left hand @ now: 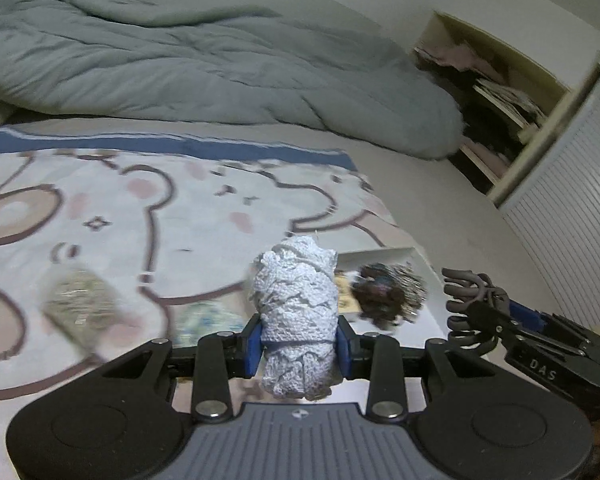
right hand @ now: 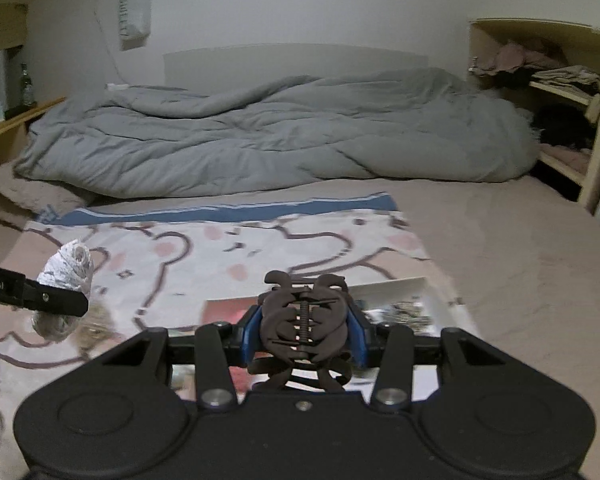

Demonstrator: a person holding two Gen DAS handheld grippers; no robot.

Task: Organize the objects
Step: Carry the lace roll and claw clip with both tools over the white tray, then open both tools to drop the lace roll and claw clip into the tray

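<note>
With the left hand-held gripper [left hand: 299, 350] clamped on a pale crocheted bundle [left hand: 296, 312] and the right hand-held gripper [right hand: 303, 338] clamped on a brown claw clip [right hand: 304, 328], both above the bed [right hand: 520, 264], keep each grip firm and lower them squarely into the white tray [left hand: 384, 257].

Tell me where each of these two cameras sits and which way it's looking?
Left wrist: on the left gripper, facing across the bed; its jaws clamp a white lace roll.
Right wrist: on the right gripper, facing the grey duvet; its jaws clamp a brown hair claw.
Shared: the bear blanket, the white tray, and each other's gripper.
</note>
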